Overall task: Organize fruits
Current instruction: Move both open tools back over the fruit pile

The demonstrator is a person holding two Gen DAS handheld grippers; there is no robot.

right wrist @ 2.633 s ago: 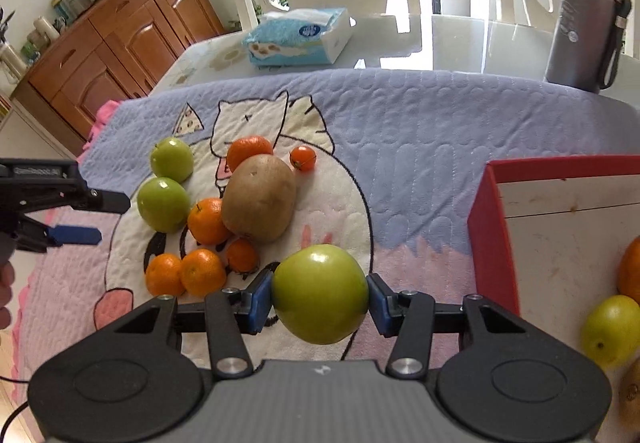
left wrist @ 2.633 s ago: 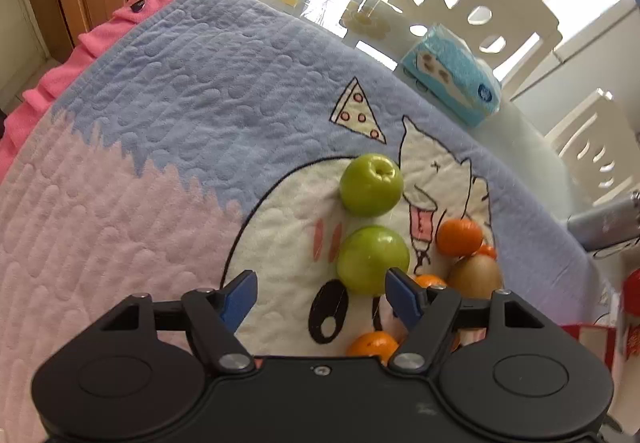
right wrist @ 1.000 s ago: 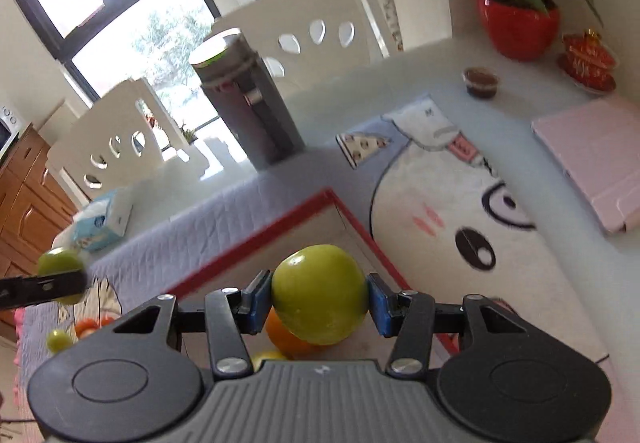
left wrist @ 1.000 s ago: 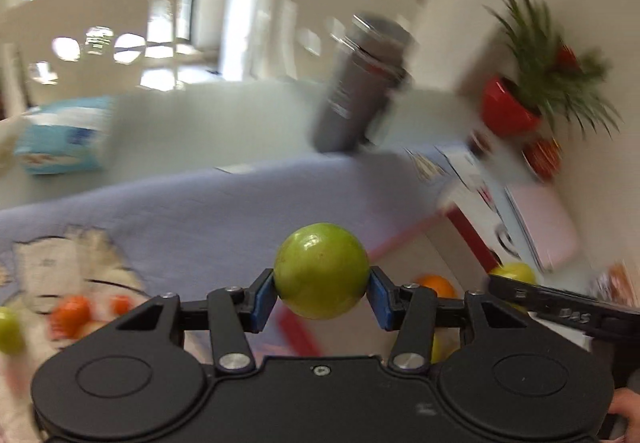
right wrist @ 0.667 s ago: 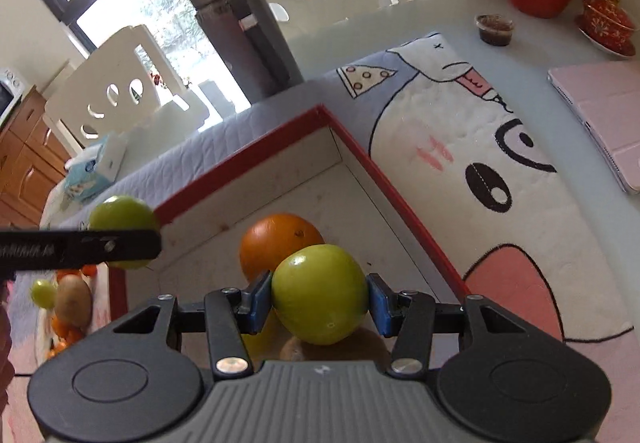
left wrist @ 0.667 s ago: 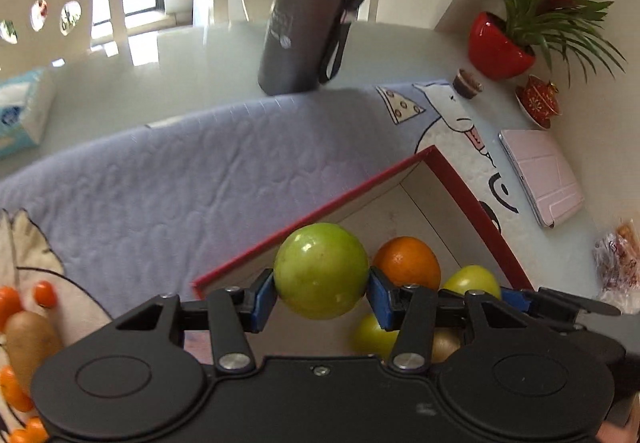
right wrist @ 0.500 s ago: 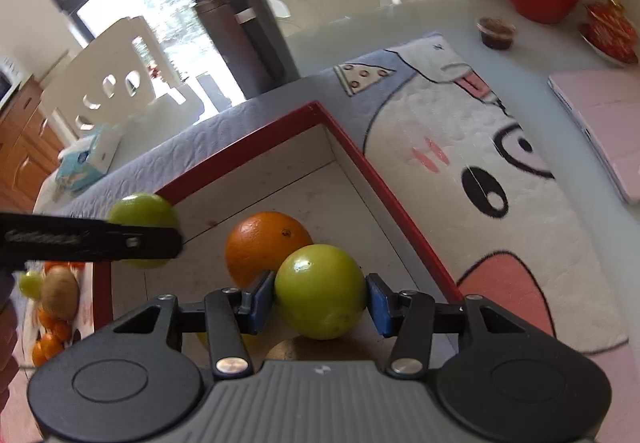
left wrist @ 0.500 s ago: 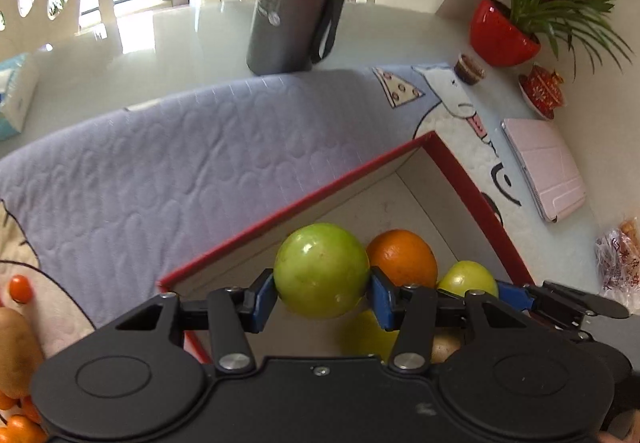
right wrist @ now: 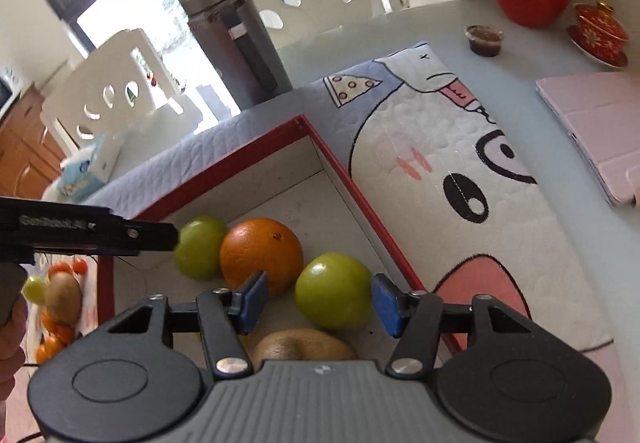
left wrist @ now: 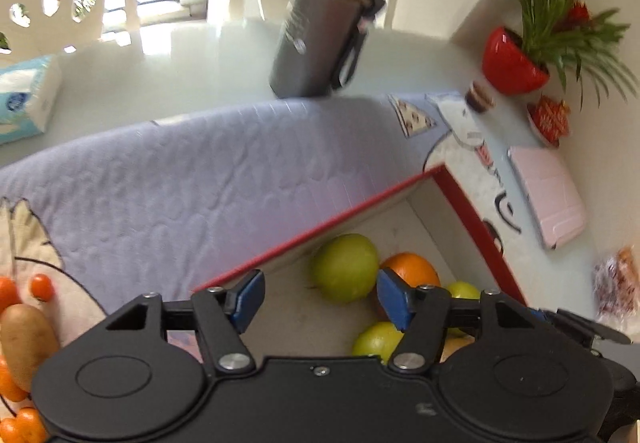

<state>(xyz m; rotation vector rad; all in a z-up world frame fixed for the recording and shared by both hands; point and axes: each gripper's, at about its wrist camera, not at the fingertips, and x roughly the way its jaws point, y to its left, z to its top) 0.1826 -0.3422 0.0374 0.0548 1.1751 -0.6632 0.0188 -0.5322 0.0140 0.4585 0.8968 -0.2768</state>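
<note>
A red-rimmed box [left wrist: 320, 233] [right wrist: 352, 183] lies on the cartoon mat and holds an orange [left wrist: 412, 271] [right wrist: 260, 255], a kiwi [right wrist: 304, 347] and several green fruits. My left gripper [left wrist: 320, 301] hangs over the box's near left part with its jaws opening. A green apple [left wrist: 346, 267] rests on the box floor beyond its pads, free of them. My right gripper [right wrist: 318, 301] is also opening. A second green apple [right wrist: 334, 295] sits between its pads, with a clear gap at the left pad. The left gripper's finger [right wrist: 120, 233] reaches in beside the first apple [right wrist: 200, 247].
A grey flask [left wrist: 324, 19] [right wrist: 236, 47] stands behind the box. A potato [left wrist: 24, 335] and small oranges lie on the mat to the left. A tissue pack [left wrist: 24, 99], a red plant pot [left wrist: 512, 63] and a pink case [left wrist: 552, 199] sit on the table, with white chairs behind.
Both grippers have sunk toward the box and widened their jaws. Each green apple has left its pads and now lies in the box.
</note>
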